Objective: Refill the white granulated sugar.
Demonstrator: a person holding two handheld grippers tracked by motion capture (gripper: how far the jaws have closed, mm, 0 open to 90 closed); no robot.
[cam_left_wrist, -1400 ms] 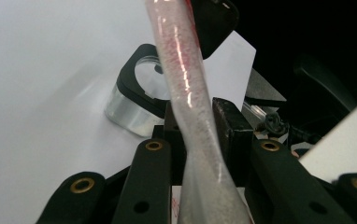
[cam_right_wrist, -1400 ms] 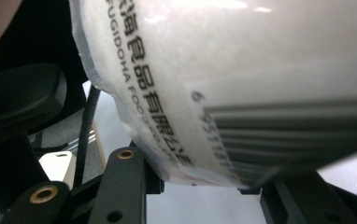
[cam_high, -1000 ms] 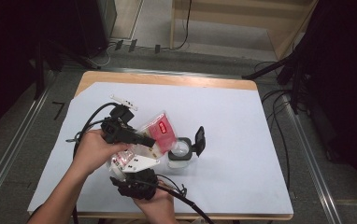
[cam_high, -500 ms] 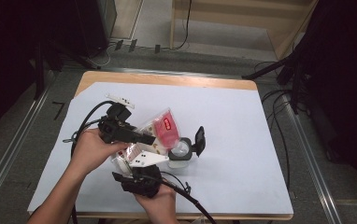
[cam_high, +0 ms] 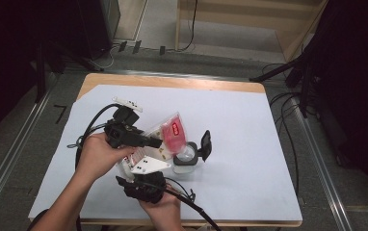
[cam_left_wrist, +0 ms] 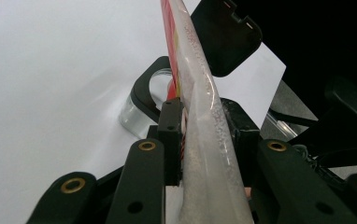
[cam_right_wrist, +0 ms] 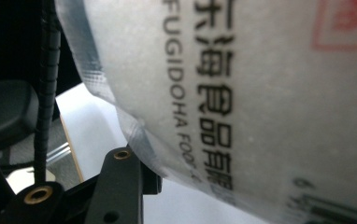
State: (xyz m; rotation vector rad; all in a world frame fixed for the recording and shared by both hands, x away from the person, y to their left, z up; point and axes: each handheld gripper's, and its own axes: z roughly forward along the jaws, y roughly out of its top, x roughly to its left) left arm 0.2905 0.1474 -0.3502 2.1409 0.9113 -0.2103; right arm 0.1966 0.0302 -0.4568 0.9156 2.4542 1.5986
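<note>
- A clear plastic pouch [cam_high: 165, 137] was held tilted above the white-covered bench [cam_high: 249, 144], its long axis slanting down, red-filled end aimed at the open clear container [cam_high: 186, 161] with a flipped-back black lid [cam_high: 204, 144].
- Black print on the pouch read "FUGIDOHA FOO…" beside Chinese characters; a red label sat near one end.
- The left gripper [cam_left_wrist: 200, 135] fingers, just closing, pinched the pouch's edge.
- The right gripper [cam_high: 143, 185] was at the pouch's lower end; its fingers' state could not be told.
</note>
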